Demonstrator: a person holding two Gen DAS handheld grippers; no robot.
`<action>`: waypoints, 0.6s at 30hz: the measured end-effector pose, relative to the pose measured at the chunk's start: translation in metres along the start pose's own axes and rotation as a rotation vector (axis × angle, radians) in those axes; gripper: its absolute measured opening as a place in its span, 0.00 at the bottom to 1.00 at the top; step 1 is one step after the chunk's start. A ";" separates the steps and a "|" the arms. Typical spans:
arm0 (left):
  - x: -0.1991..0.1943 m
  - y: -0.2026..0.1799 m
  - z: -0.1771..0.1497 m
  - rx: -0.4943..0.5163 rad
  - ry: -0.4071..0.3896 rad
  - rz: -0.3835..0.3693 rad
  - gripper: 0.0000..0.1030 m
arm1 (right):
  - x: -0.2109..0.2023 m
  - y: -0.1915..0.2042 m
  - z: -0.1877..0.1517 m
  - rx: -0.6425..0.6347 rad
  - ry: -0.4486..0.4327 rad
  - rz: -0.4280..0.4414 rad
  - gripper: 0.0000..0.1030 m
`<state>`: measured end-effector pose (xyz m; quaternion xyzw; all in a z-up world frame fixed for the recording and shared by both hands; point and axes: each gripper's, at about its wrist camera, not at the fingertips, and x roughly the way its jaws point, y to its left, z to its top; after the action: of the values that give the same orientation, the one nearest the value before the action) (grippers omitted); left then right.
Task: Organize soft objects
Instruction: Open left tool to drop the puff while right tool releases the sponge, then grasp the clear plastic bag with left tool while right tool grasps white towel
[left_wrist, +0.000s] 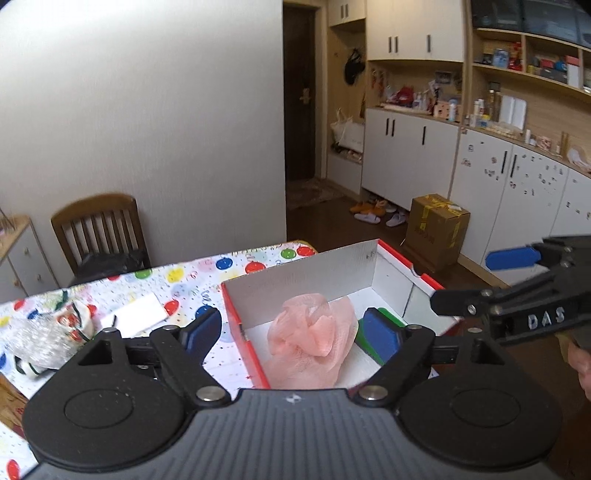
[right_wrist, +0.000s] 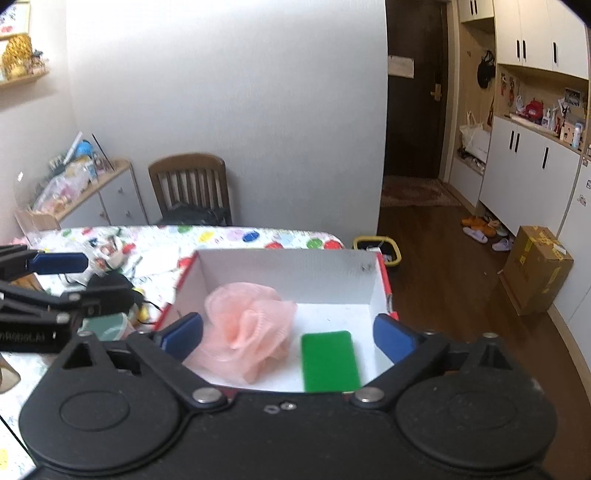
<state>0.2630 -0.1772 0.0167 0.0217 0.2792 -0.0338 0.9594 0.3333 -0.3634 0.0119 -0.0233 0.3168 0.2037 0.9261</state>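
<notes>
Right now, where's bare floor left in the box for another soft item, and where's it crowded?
In the box, bare white floor runs along the far wall behind the pink mesh puff and green sponge, widest in the far right corner. The near left is filled by the puff, the sponge beside it. Outside, the table left of the box is cluttered.

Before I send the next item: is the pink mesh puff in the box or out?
In. The pink mesh puff lies on the white floor of the box, beside the green sponge, touched by neither gripper.
</notes>
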 end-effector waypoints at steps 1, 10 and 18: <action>-0.007 0.002 -0.003 0.006 -0.007 -0.003 0.86 | -0.004 0.004 -0.001 -0.001 -0.010 0.004 0.99; -0.053 0.037 -0.036 -0.041 -0.032 -0.024 0.96 | -0.033 0.045 -0.014 0.005 -0.087 0.044 1.00; -0.080 0.080 -0.067 -0.060 -0.054 0.014 0.99 | -0.040 0.087 -0.026 0.016 -0.093 0.066 1.00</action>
<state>0.1656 -0.0892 0.0049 -0.0058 0.2539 -0.0193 0.9670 0.2560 -0.3025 0.0225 0.0040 0.2755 0.2322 0.9328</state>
